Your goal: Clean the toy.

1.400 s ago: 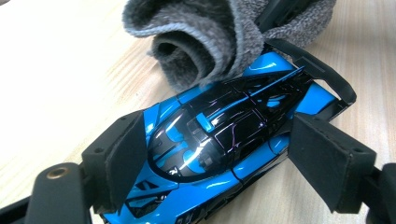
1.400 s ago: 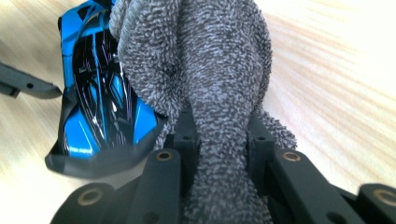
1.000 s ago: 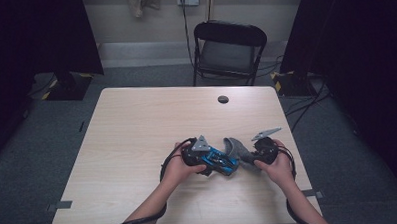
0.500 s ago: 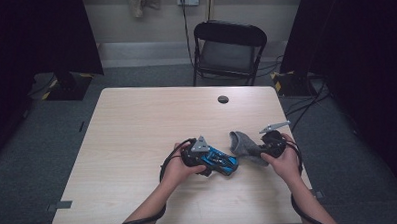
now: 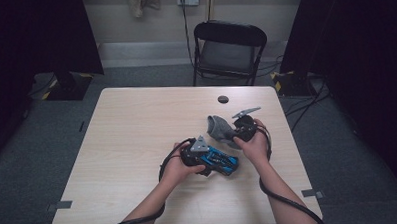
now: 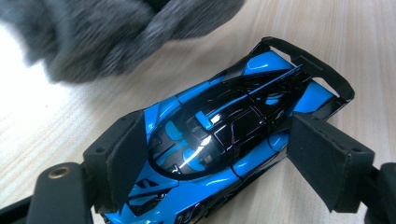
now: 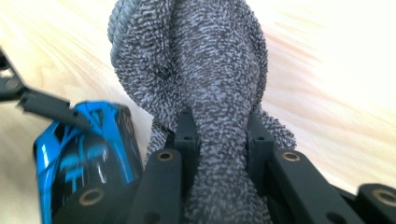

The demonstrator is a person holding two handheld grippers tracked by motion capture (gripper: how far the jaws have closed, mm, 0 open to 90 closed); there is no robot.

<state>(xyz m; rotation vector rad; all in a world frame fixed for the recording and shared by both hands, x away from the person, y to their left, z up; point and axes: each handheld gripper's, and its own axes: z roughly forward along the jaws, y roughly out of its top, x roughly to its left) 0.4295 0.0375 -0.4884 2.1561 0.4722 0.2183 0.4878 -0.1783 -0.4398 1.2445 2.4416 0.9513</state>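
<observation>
Above the tabletop [image 5: 137,144], the high view is showing the left gripper [image 5: 219,164] straddling a blue and black toy car [image 5: 219,161] near the person's edge, seemingly pinning it so it is not rolling away. Just beyond it, the right gripper [image 5: 228,135] is clamping a grey cloth [image 5: 218,127] and holding it apart from the car.

Along the left gripper view, the pads [image 6: 127,158] are standing wide at the car's [image 6: 224,126] flanks; whether they are pressing or merely bracketing it is hard to judge. The cloth [image 6: 102,32] is hanging blurred above the car.

Along the right gripper view, the jaws are squeezing nearly shut on a bunched fold of cloth [image 7: 205,74], probably to keep a firm wad for wiping, while the car [image 7: 84,144] is lying just beside on the wood.
</observation>
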